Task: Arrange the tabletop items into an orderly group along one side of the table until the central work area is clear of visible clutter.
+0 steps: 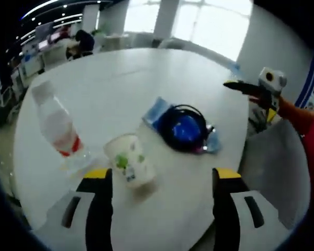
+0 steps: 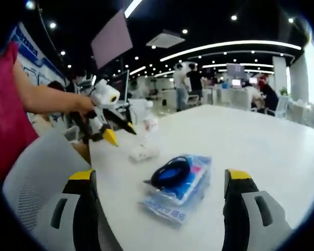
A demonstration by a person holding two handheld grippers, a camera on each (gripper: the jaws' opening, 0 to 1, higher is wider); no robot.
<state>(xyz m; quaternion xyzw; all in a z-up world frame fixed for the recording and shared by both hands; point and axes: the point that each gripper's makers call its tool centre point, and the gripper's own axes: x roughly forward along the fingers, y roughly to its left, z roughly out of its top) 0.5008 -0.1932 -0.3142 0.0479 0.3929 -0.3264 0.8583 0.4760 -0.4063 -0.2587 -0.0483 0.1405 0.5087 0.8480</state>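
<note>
Nearest us, our left hand-held gripper (image 1: 162, 183) gapes, released, around the paper cup (image 1: 130, 160); right hand-held gripper (image 2: 159, 183) gapes before the coiled cable (image 2: 171, 173); next, we clench and slide them bench-side.

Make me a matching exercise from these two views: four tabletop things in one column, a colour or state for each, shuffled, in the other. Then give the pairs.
Things:
1. water bottle
2. paper cup
3. coiled cable
4. plastic packet

Descriptions:
A. black loop lying on top of the packet
B. clear, with a red label
C. pale, with green print, between the left gripper's jaws
D. flat, bluish, lying under the cable

Pairs: 1-B, 2-C, 3-A, 4-D
</note>
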